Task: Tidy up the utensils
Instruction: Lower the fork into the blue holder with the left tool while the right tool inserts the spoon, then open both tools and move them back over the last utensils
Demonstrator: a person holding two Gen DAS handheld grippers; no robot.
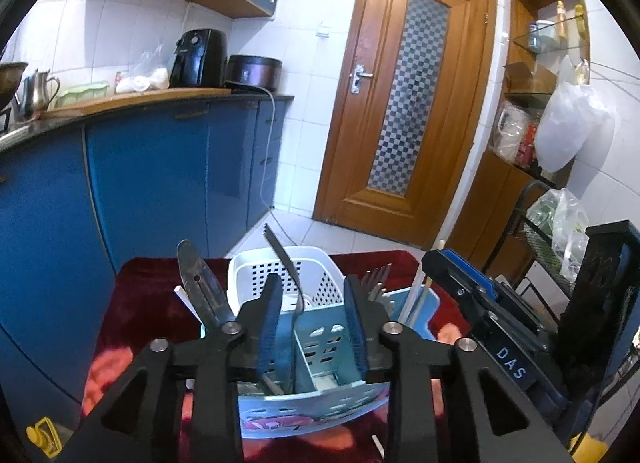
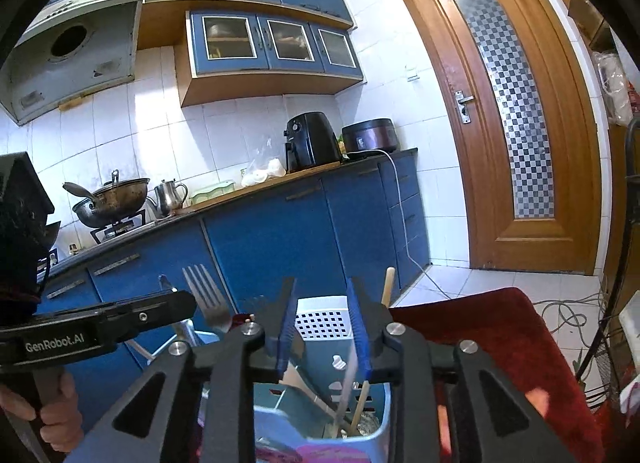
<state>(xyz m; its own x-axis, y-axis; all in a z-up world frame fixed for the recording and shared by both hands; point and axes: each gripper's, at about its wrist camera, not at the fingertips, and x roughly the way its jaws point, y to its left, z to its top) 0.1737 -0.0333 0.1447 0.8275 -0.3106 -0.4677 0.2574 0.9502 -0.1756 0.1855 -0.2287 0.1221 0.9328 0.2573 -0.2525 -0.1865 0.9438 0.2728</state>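
Note:
A light blue slotted utensil caddy (image 1: 320,343) stands on a red cloth (image 1: 148,295), with a white perforated basket (image 1: 280,275) behind it. My left gripper (image 1: 312,295) is open right above the caddy; a metal utensil handle (image 1: 286,263) stands between its fingers without being clamped. Knives (image 1: 200,287) stand at the caddy's left, forks (image 1: 374,279) at its right. My right gripper (image 2: 322,303) is open above the caddy's (image 2: 360,423) right compartment, which holds chopsticks (image 2: 387,287) and a metal utensil (image 2: 346,383). A fork (image 2: 208,303) stands to the left.
Blue kitchen cabinets (image 1: 160,183) run along the left with a countertop holding an air fryer (image 1: 198,59) and a rice cooker (image 1: 254,71). A wooden door (image 1: 400,103) stands behind. A wire rack (image 1: 548,239) with bags is at the right. A stove with a wok (image 2: 116,199) is at the far left.

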